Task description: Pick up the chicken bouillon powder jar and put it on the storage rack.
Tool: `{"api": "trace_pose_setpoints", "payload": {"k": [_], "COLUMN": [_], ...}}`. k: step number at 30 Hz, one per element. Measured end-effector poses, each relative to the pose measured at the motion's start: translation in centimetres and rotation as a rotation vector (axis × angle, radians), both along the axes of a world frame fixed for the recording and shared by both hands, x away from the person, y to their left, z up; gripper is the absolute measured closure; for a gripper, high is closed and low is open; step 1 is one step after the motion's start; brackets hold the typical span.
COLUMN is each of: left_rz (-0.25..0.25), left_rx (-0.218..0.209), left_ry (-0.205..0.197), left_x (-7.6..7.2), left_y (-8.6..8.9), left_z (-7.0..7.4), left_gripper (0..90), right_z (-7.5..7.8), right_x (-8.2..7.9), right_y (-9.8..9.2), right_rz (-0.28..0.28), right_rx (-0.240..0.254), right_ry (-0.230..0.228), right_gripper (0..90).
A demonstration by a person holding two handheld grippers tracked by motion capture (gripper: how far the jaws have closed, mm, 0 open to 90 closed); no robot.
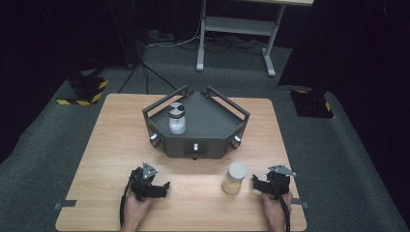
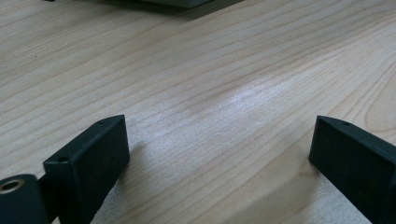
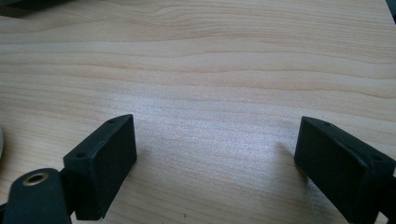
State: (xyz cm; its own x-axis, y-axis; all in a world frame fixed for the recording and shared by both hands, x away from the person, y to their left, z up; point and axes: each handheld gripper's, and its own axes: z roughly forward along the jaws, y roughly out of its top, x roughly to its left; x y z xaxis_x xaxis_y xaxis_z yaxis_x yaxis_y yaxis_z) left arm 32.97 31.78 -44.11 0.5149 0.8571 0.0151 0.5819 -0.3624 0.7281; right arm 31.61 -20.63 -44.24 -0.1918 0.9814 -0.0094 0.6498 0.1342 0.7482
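Plainly both tongs, left [image 2: 219,154] and right [image 3: 217,154], gape empty; jar [image 1: 234,177] contents stay unclear.

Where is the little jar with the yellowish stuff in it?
In the high view, the small clear jar of yellowish powder stands on the wooden table, just left of the right gripper and in front of the dark grey tray.

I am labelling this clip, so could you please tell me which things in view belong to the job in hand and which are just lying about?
In the job:
- left gripper, open
- right gripper, open
- jar of yellowish powder beside the right gripper
- jar of white contents in the dark tray

Lying about:
- striped floor bases
- grey stand behind the table
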Motion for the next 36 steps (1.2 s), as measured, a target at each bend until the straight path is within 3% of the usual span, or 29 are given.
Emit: {"api": "trace_pose_setpoints", "payload": {"k": [36], "left_rz": [-0.002], "left_rx": [-0.002], "left_ry": [0.000], "left_x": [0.07], "left_y": [0.06], "left_z": [-0.01], "left_gripper": [5.2], "right_z": [0.12], "right_x": [0.13], "right_y": [0.38], "right_rz": [-0.031], "right_rx": [0.000], "right_ry": [0.014], "right_gripper": [7.4]}}
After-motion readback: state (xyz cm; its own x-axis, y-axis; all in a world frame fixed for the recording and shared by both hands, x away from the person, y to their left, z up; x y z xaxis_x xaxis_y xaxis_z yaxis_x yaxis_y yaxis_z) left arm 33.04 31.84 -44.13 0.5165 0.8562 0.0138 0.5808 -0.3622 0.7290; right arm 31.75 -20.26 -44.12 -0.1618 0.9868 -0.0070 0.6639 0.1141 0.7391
